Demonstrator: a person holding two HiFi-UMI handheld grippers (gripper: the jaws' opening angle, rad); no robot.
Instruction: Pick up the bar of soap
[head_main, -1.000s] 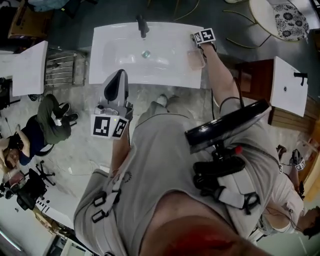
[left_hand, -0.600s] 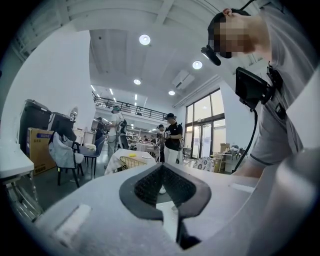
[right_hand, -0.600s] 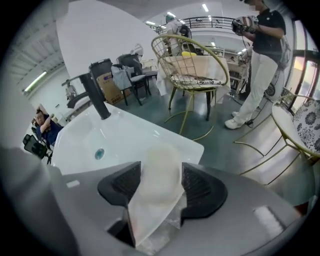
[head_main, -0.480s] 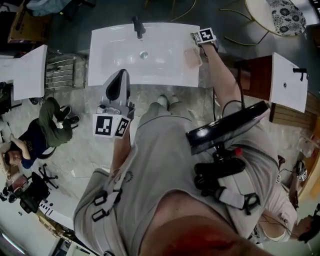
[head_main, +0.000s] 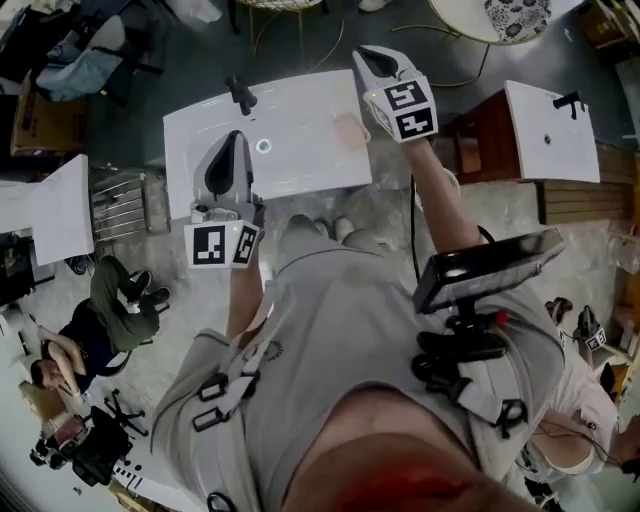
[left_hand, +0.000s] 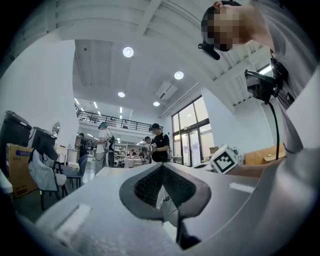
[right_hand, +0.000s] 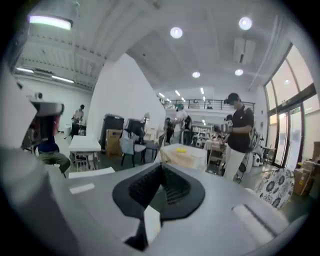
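My left gripper and right gripper both have fingers clenched, empty; the bar of soap lies on the white sink.

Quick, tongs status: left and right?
Left tongs: closed, holding nothing.
Right tongs: closed, holding nothing.

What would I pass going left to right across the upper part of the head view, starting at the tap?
First the black tap → round metal drain → pale pink bar of soap → dark brown wooden cabinet → second white basin top.
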